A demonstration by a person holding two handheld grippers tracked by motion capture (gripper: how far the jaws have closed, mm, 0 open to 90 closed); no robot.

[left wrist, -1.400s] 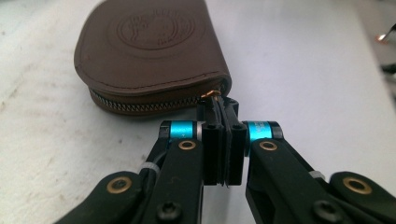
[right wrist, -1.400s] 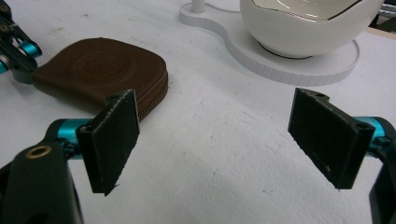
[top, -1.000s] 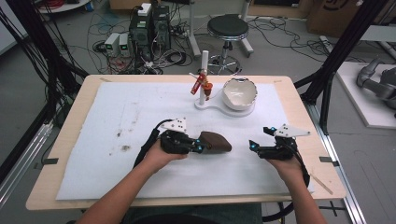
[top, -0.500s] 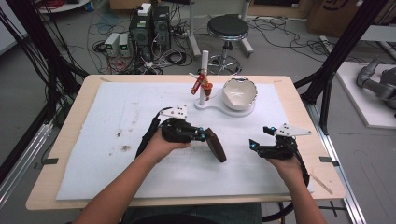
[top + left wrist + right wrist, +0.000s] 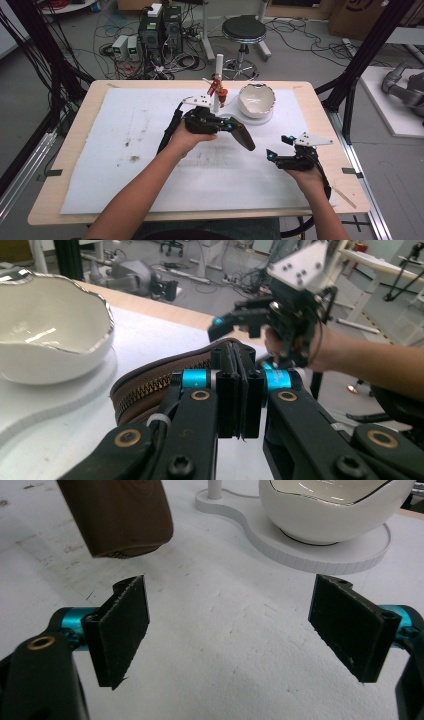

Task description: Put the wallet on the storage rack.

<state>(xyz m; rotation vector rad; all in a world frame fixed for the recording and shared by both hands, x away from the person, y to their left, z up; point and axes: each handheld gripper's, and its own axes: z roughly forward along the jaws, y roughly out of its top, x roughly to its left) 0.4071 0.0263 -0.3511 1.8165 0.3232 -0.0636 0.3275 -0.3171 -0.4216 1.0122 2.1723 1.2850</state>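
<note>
Left gripper (image 5: 231, 126) clamped on brown zippered leather pouch (image 5: 244, 136), lifted off the table at frame centre; right gripper (image 5: 272, 156) spread wide, nothing between its jaws.
High view: pouch hangs tilted over the white table cover (image 5: 125, 150), just in front of the white glossy bowl with scalloped rim (image 5: 256, 100) on its white flat base (image 5: 260, 119). Right gripper sits lower right of centre, near the pouch but apart from it. Left gripper view: jaws pinch the pouch at its zipper edge.

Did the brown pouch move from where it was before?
Yes. The left hand-held gripper has carried the pouch up the table, closer to the white bowl, and it now hangs tilted.
</note>
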